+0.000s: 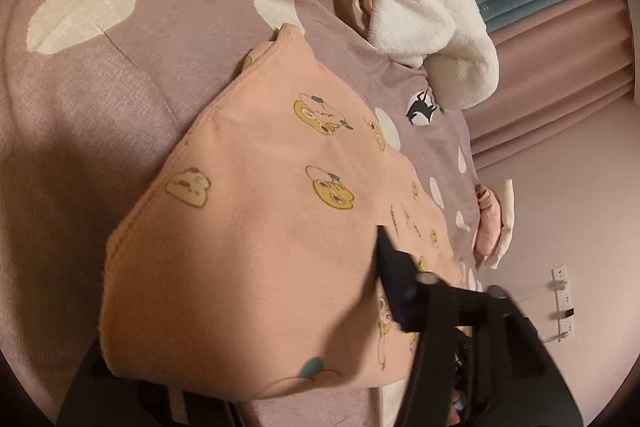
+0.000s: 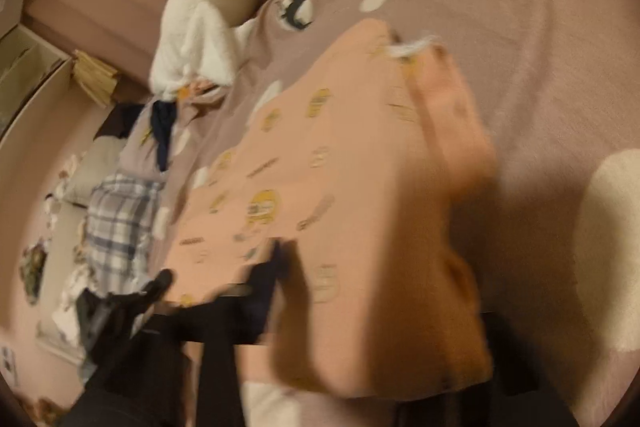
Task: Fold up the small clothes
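1. Left wrist view showed the peach top with cartoon prints lying on the mauve bedspread, a white fleece bunched beyond it.
2. One finger of the left gripper lay over the top's near part; whether it pinched cloth could not be told.
3. Right wrist view was blurred; the right gripper sat at the top's near edge, its grip unclear.
4. My judgement: a shallow pinch could let the cloth slip, skewing the fold.
5. Fast motion risked dragging the bedspread along.
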### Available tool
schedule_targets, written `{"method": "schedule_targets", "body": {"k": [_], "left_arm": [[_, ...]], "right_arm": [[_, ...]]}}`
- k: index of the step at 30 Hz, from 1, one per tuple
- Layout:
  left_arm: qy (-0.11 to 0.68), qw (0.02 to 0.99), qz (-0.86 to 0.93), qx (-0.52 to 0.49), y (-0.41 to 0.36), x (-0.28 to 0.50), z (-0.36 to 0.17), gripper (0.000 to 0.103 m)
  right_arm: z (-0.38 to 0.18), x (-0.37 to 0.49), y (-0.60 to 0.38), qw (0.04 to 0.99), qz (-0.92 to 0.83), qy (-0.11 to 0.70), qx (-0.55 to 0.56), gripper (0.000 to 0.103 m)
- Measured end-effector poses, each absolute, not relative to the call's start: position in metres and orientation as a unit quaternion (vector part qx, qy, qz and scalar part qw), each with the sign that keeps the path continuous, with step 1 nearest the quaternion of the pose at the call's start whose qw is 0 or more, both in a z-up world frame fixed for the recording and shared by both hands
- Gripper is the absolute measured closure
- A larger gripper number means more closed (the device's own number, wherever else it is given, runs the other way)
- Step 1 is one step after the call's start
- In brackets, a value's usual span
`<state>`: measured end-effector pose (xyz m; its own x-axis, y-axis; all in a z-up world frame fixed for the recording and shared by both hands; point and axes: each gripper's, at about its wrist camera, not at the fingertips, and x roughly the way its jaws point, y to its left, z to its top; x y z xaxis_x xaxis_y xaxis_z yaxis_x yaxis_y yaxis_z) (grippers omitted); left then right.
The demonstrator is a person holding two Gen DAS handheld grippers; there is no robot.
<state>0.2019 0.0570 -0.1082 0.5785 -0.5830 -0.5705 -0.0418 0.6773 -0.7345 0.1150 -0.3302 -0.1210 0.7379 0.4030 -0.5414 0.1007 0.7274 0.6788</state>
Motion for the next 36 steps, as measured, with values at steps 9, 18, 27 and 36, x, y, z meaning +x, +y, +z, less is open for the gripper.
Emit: {"method": "schedule_targets", "body": {"k": [9, 18, 27, 36], "left_arm": [[0.444, 0.811, -0.174, -0.338, 0.050, 0.203, -0.112, 0.088], [0.439, 0.827, -0.185, -0.298, 0.036, 0.190, -0.094, 0.097], [0.421, 0.834, -0.211, -0.287, 0.029, 0.177, -0.083, 0.098], [0.420, 0.819, -0.232, -0.314, 0.040, 0.158, -0.070, 0.098]], "right_arm": [[-0.120, 0.116, -0.333, 0.870, 0.106, 0.332, 0.350, 0.088], [-0.115, 0.112, -0.332, 0.872, 0.115, 0.325, 0.348, 0.088], [-0.110, 0.103, -0.337, 0.869, 0.133, 0.308, 0.363, 0.092], [-0.089, 0.082, -0.339, 0.860, 0.178, 0.288, 0.381, 0.093]]}}
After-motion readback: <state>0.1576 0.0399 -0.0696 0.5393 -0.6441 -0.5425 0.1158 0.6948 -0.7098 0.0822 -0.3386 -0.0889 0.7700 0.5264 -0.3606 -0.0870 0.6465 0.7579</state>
